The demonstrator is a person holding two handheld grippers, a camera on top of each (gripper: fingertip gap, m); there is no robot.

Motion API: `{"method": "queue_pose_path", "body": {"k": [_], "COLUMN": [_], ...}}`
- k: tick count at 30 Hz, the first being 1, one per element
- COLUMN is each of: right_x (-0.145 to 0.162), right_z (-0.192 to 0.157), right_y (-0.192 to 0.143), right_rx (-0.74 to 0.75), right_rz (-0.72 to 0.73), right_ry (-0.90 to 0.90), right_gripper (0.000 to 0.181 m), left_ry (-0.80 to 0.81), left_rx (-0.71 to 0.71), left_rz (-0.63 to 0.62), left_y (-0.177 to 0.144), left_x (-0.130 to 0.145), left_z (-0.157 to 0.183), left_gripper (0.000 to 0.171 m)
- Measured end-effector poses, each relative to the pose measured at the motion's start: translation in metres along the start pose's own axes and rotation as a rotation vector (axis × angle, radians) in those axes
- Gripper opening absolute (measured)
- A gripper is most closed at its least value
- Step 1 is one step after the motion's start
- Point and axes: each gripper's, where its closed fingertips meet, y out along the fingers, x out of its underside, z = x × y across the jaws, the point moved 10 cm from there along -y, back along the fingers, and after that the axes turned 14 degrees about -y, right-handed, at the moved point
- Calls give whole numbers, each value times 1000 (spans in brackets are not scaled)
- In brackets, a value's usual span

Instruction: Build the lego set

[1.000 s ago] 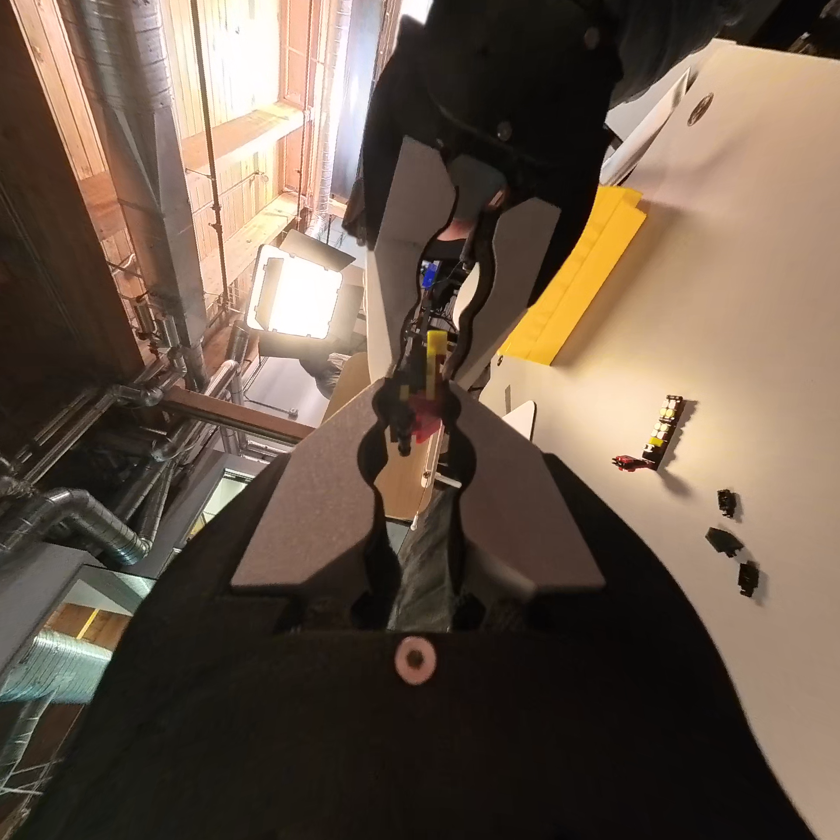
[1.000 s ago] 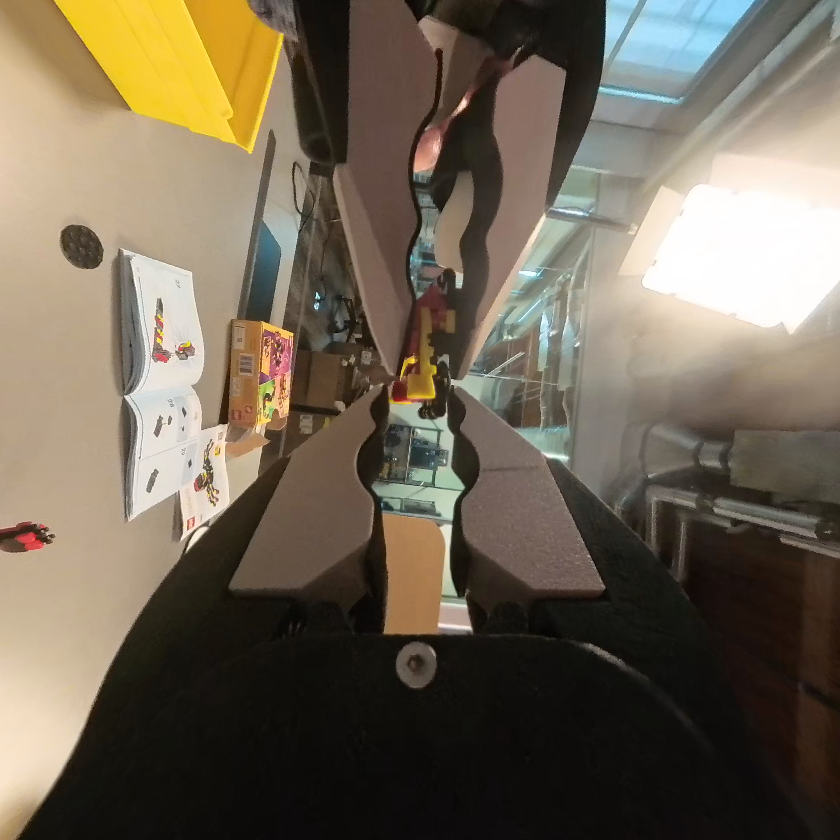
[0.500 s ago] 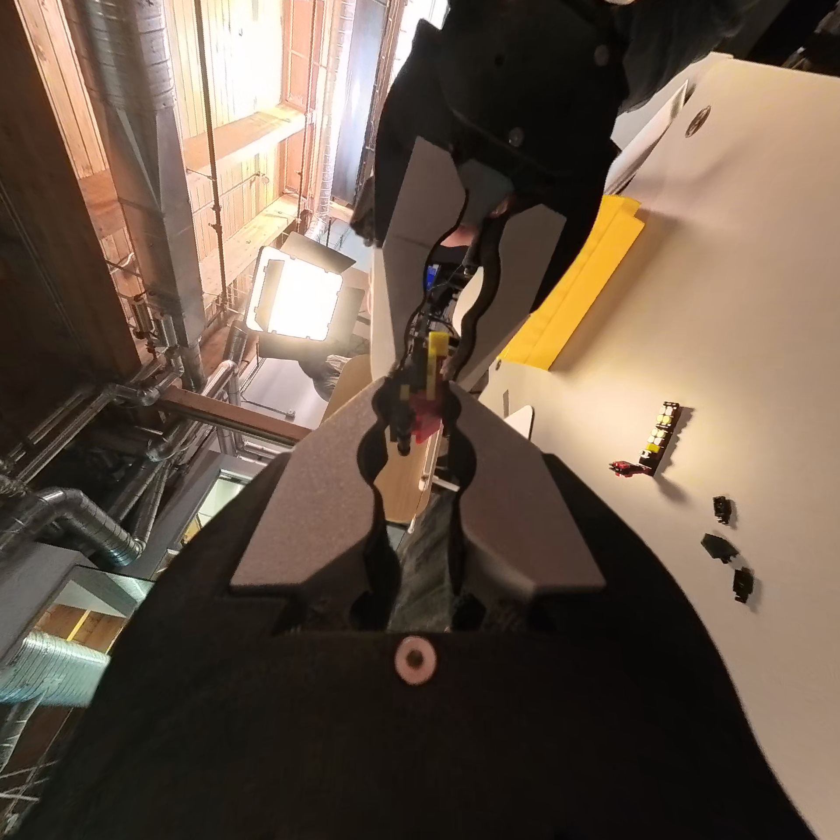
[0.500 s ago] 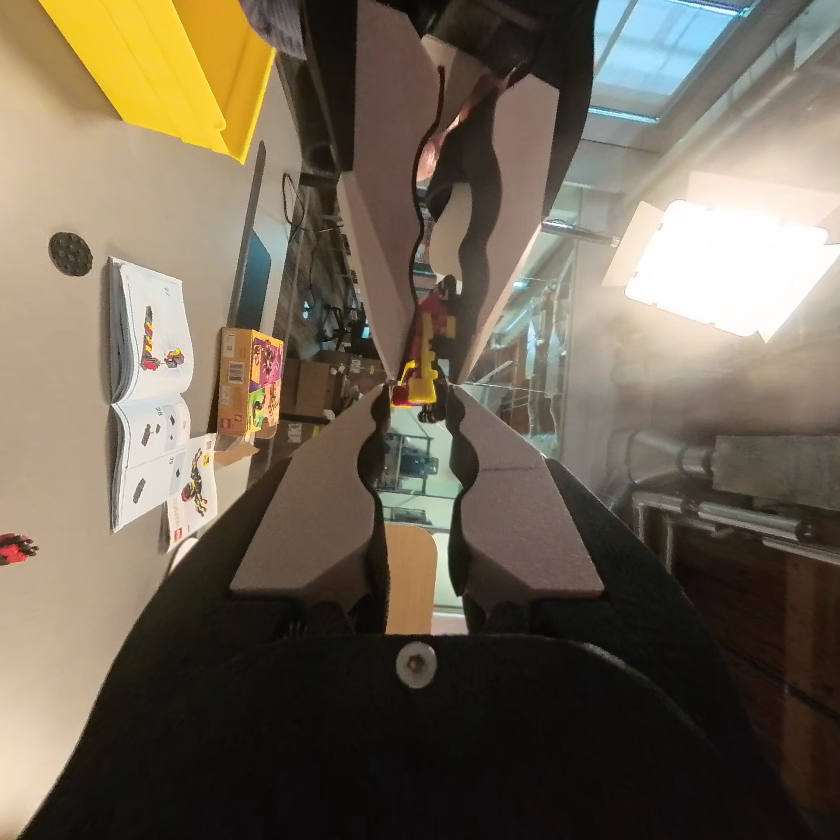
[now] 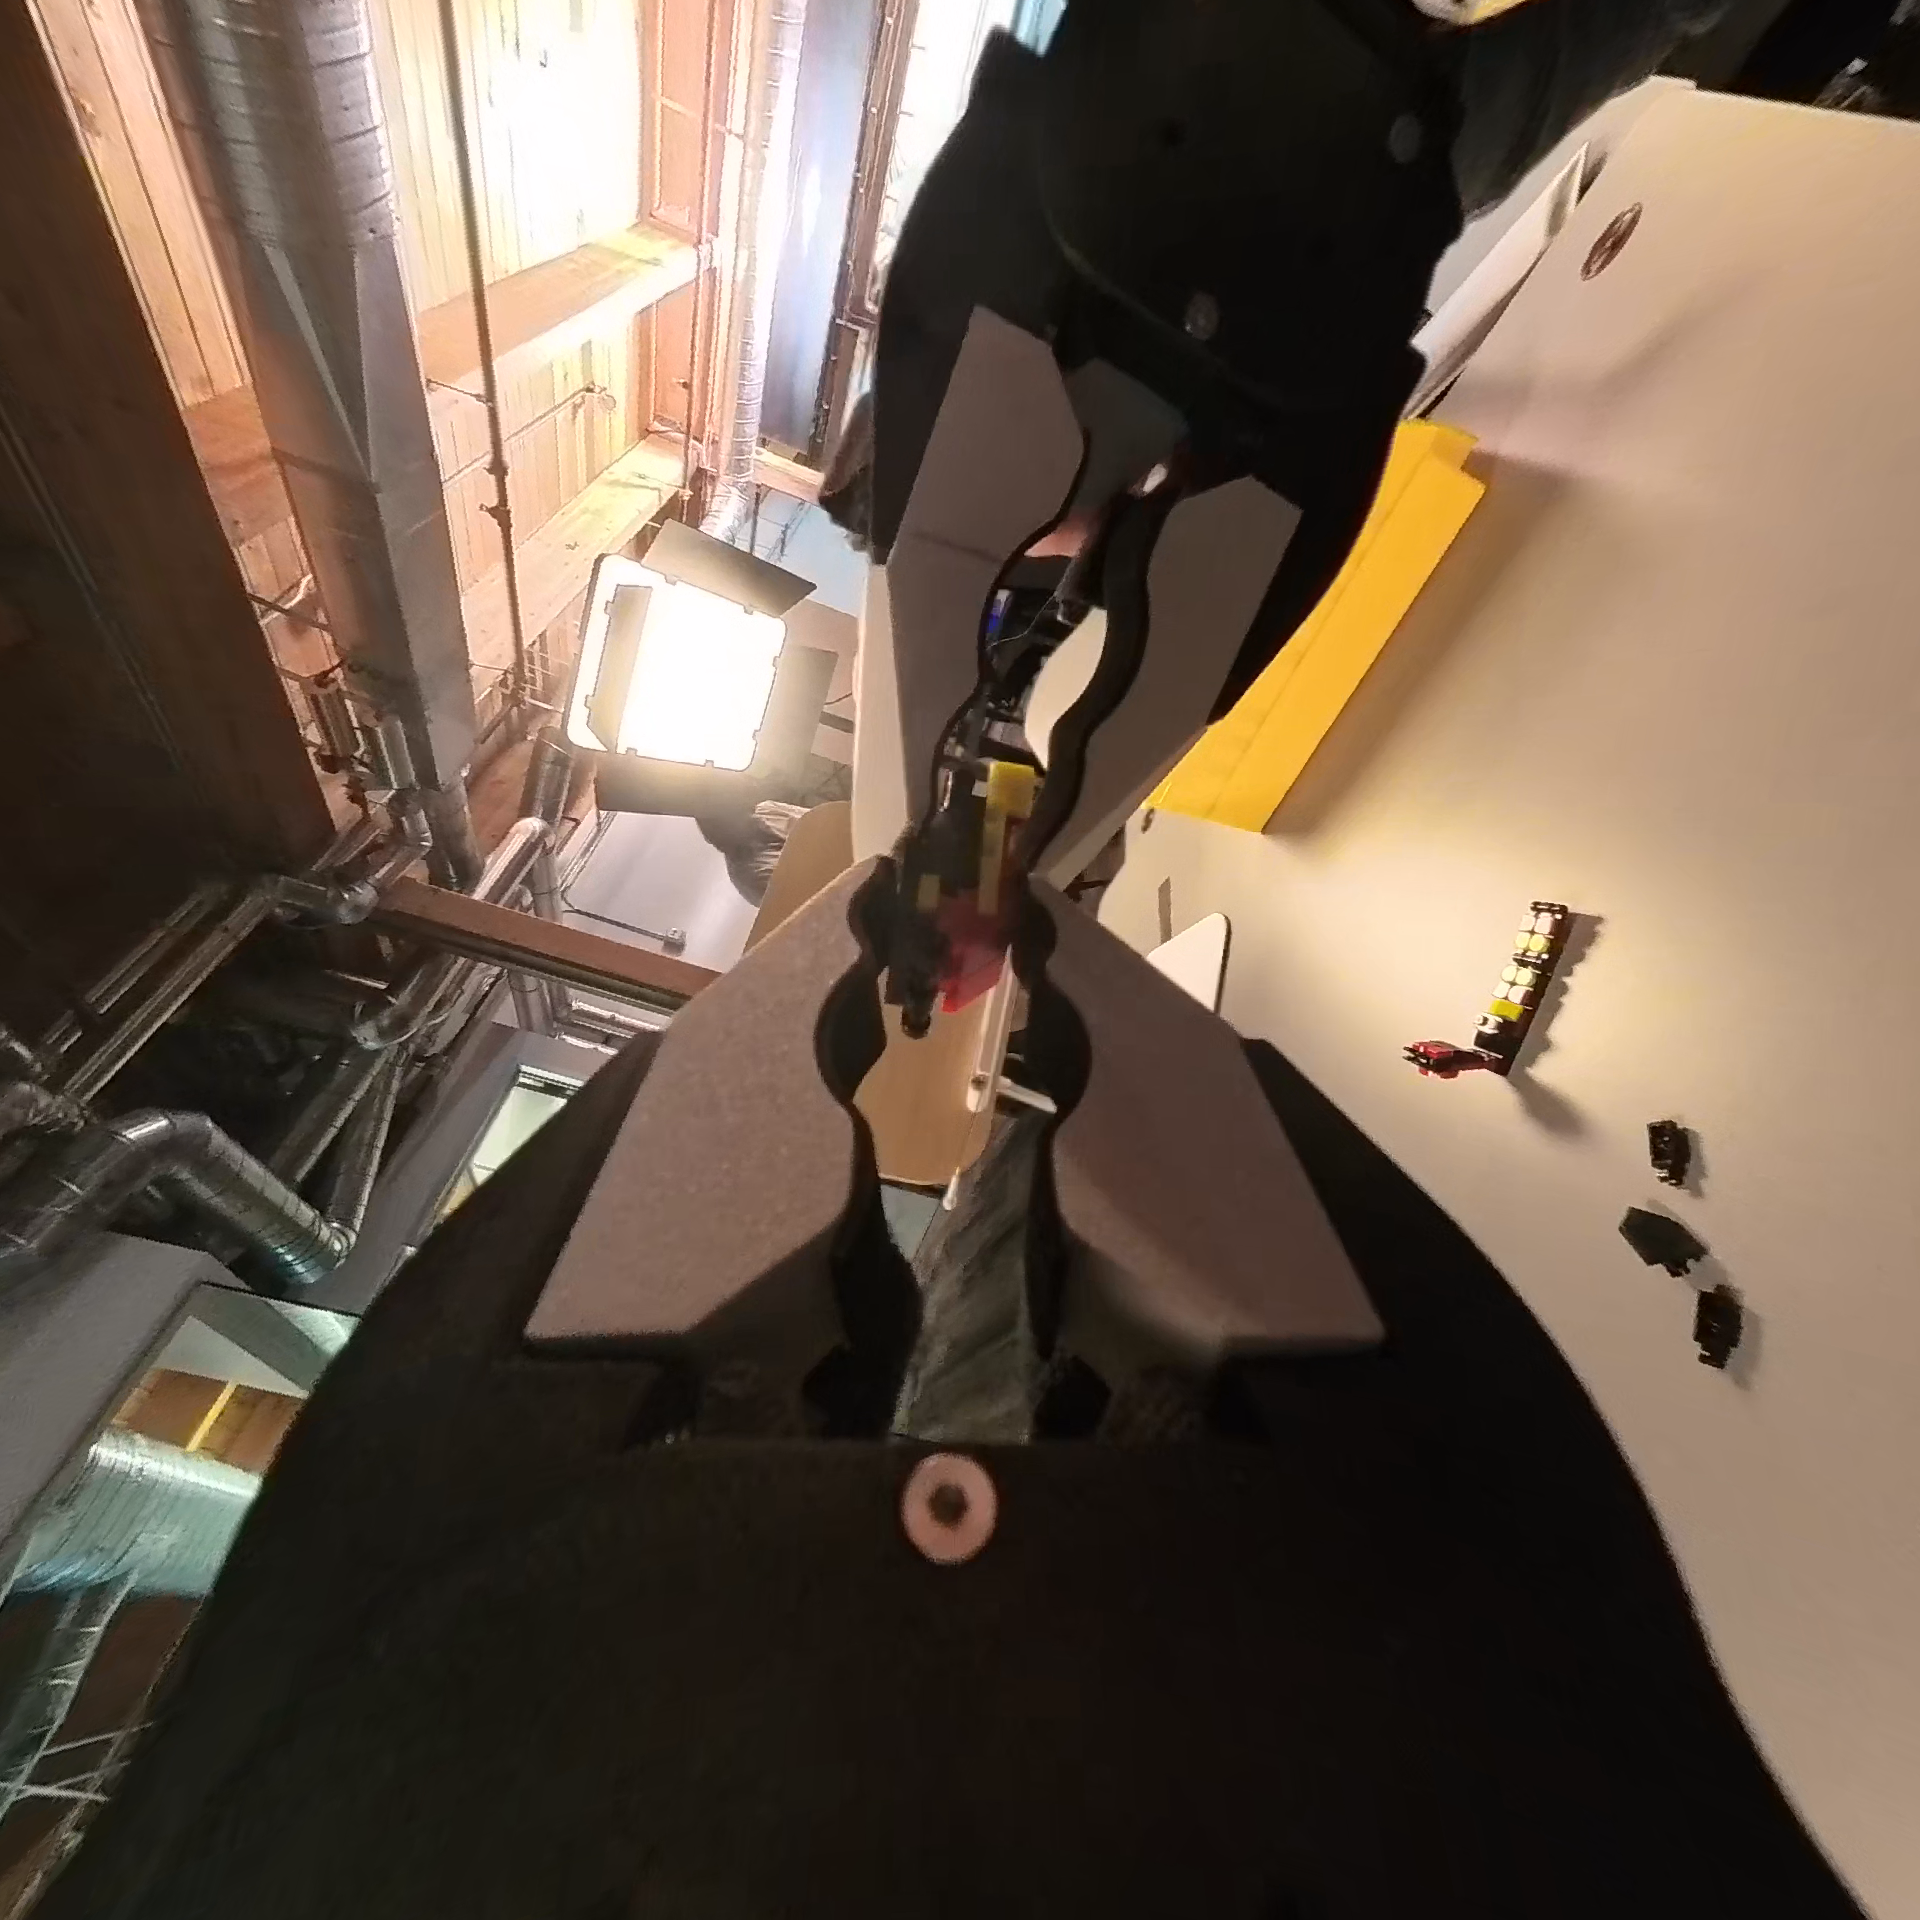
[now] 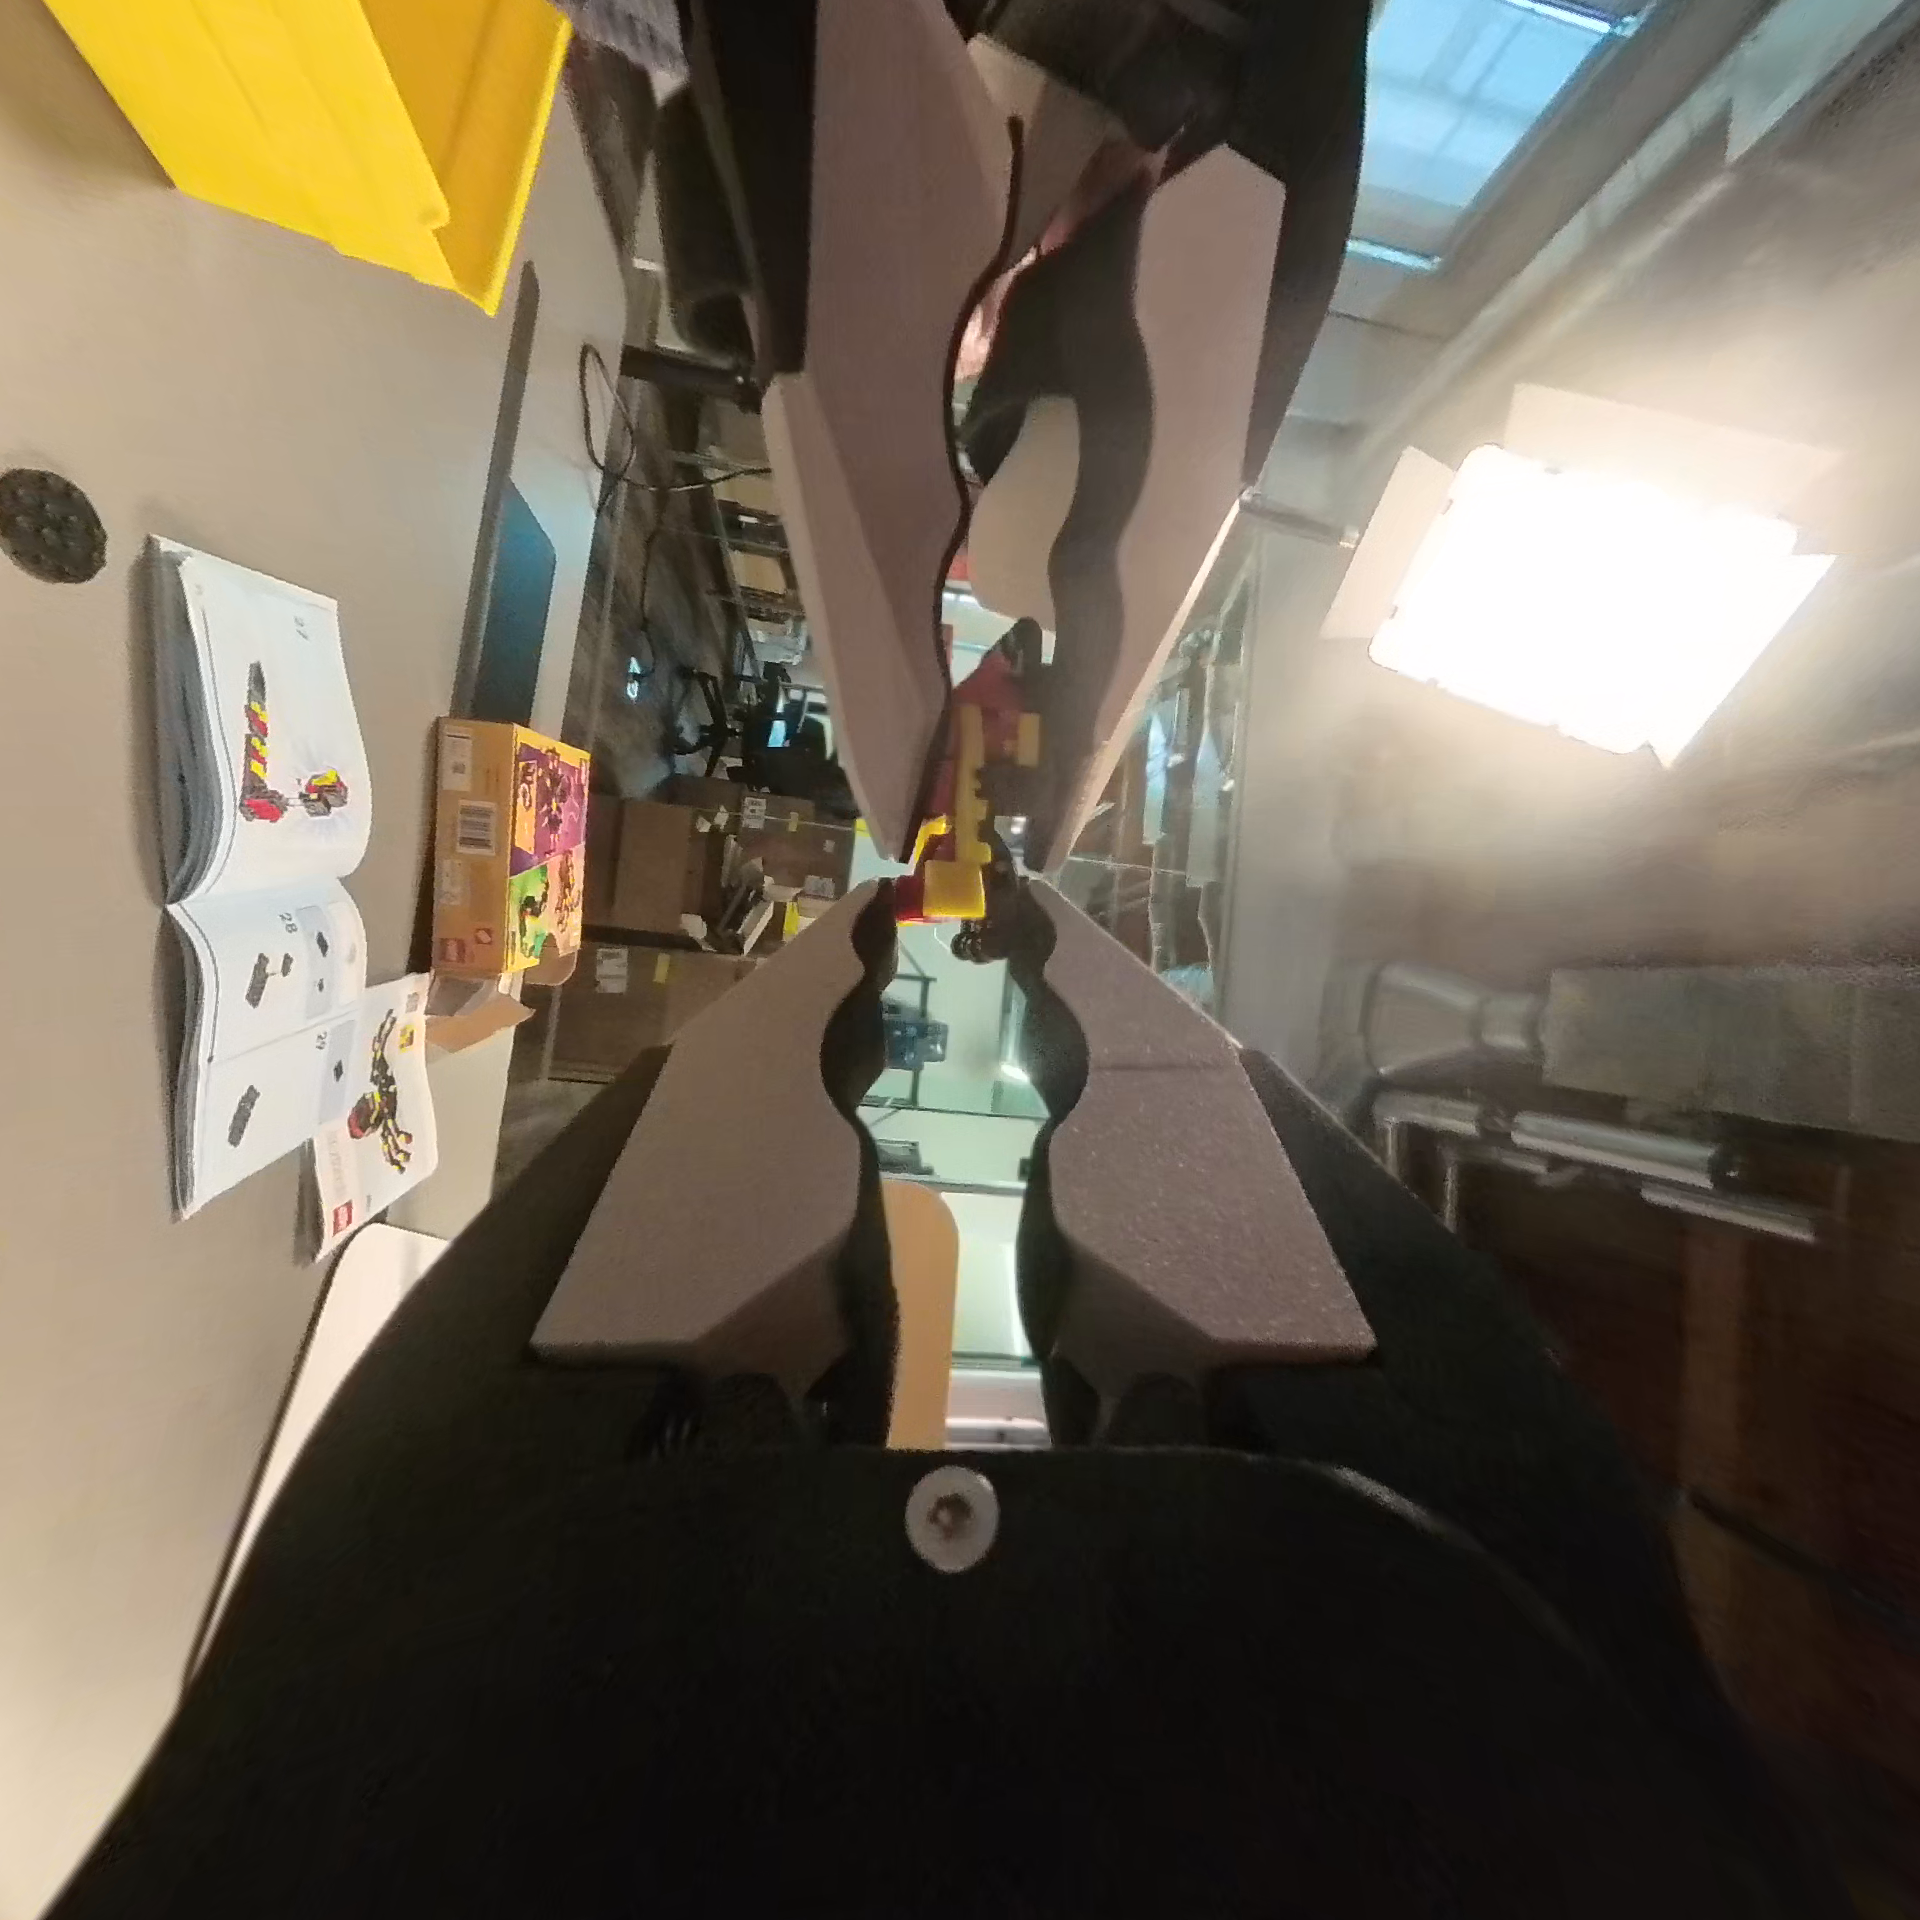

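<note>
Both grippers meet tip to tip in the air, away from the white table (image 5: 1662, 623). Between them is a small red, yellow and black lego assembly (image 5: 966, 894). My left gripper (image 5: 951, 914) is shut on its red and black end. My right gripper (image 6: 961, 894) is shut on its yellow end (image 6: 951, 883). In each wrist view the other gripper comes in from the top. A black strip with yellow and white studs (image 5: 1517, 977) lies on the table, with a red piece (image 5: 1439, 1055) at its end. Three small black pieces (image 5: 1662, 1242) lie near it.
A yellow bin (image 6: 312, 135) sits at the table's far side. An open instruction booklet (image 6: 260, 831), a leaflet (image 6: 379, 1132), the lego box (image 6: 509, 852) and a black round plate (image 6: 52, 525) lie on the table. A bright studio lamp (image 5: 675, 696) stands behind. The grippers are tip to tip, or close to it. Left tips and right tips are each some 30 cm from the red piece (image 5: 1439, 1055).
Both grippers stay shut on the assembly. The joined pair has drifted slightly, so the table items shift a little in both views.
</note>
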Motion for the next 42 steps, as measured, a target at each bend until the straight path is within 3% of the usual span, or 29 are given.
{"method": "queue_pose_path", "body": {"k": [11,15,21,31,35,38,42], "right_x": [-1,0,1,5,14,17,19], "right_z": [-1,-2,-1,1,-1,0,6], "right_y": [1,1,-1,-4,-13,-27,-37], "right_rx": [79,65,8,-23,-98,-93,-96], "right_rz": [-35,-34,18,37,161,352,465], "right_ry": [-3,-31,70,95,221,301,374], "right_gripper": [19,19,22,41,45,32,29], "left_ry": [17,31,23,23,32,48,39], "left_rx": [-33,-28,-9,8,29,73,111], "left_rz": [-3,-10,6,11,45,121,157], "left_y": [-1,0,0,1,0,-1,0], "left_x": [-2,-1,-1,1,3,1,0], "left_z": [-1,0,2,3,3,7,9], "left_gripper": [20,20,20,19,20,19,19]}}
